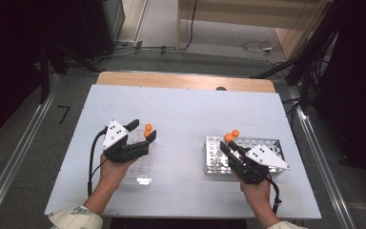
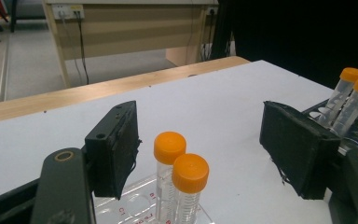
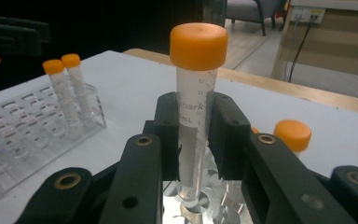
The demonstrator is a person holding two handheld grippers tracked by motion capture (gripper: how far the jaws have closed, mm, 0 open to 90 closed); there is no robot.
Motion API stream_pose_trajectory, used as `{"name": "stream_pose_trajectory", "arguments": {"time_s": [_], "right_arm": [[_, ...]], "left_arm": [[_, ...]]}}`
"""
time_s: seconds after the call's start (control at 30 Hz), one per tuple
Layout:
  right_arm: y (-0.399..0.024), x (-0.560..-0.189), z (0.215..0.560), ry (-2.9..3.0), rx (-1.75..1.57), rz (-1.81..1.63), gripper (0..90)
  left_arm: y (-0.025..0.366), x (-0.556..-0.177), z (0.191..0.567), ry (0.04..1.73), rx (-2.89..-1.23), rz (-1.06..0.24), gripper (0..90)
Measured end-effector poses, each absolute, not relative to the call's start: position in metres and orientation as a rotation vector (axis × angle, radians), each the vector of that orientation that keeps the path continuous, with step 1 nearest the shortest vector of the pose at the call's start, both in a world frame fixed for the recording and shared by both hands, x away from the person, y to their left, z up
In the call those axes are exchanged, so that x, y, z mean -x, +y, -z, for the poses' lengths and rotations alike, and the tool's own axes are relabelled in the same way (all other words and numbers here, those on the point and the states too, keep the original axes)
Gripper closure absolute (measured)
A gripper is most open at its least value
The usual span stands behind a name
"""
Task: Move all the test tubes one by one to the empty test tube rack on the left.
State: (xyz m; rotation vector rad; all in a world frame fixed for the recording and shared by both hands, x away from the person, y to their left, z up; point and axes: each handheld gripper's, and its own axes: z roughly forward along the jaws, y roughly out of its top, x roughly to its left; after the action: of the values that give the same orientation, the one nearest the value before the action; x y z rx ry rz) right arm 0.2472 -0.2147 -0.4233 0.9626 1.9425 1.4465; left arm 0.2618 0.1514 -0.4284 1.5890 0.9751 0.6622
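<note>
My right gripper (image 3: 196, 121) is shut on a clear tube with an orange cap (image 3: 198, 46), held upright with its lower end at the holes of a metal rack (image 3: 214, 207). A second orange-capped tube (image 3: 292, 135) stands in that rack just beyond. In the high view the right gripper (image 1: 228, 143) is over the rack's (image 1: 267, 143) left end. My left gripper (image 2: 205, 140) is open, its pads on either side of two orange-capped tubes (image 2: 169, 147) (image 2: 190, 172) in a clear plastic rack (image 2: 135, 205), touching neither. From above, this left gripper (image 1: 141, 130) sits over the clear rack's (image 1: 140, 174) far end.
Both racks rest on a white board (image 1: 186, 114) laid on a wooden table (image 1: 181, 80). The board's middle, between the racks, is bare. Dark stands and cables surround the table on the floor.
</note>
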Motion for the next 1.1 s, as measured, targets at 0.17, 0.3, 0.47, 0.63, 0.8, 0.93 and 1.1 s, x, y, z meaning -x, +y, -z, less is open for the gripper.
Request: {"name": "stream_pose_trajectory", "arguments": {"time_s": [0.17, 0.3, 0.47, 0.63, 0.8, 0.93, 1.1], "right_arm": [[-0.204, -0.245, 0.415, 1.963, -0.924, -1.472, 71.9], [-0.193, -0.245, 0.414, 1.991, -0.898, -1.483, 71.9], [-0.179, -0.248, 0.415, 2.021, -0.873, -1.490, 71.9], [-0.165, -0.253, 0.419, 2.061, -0.853, -1.482, 71.9], [-0.150, -0.259, 0.425, 2.120, -0.844, -1.460, 71.9], [-0.139, -0.263, 0.429, 2.142, -0.833, -1.452, 71.9], [-0.128, -0.266, 0.432, 2.162, -0.819, -1.455, 71.9]], "left_arm": [[0.150, -0.262, 0.428, 0.973, -1.592, -0.664, 26.3], [0.149, -0.263, 0.428, 0.976, -1.599, -0.663, 23.2], [0.149, -0.263, 0.428, 0.980, -1.603, -0.663, 19.7], [0.148, -0.264, 0.428, 0.986, -1.600, -0.664, 16.7], [0.148, -0.264, 0.428, 0.984, -1.598, -0.655, 16.6], [0.147, -0.263, 0.428, 0.979, -1.597, -0.652, 16.7], [0.148, -0.263, 0.427, 0.975, -1.594, -0.641, 16.9]]}}
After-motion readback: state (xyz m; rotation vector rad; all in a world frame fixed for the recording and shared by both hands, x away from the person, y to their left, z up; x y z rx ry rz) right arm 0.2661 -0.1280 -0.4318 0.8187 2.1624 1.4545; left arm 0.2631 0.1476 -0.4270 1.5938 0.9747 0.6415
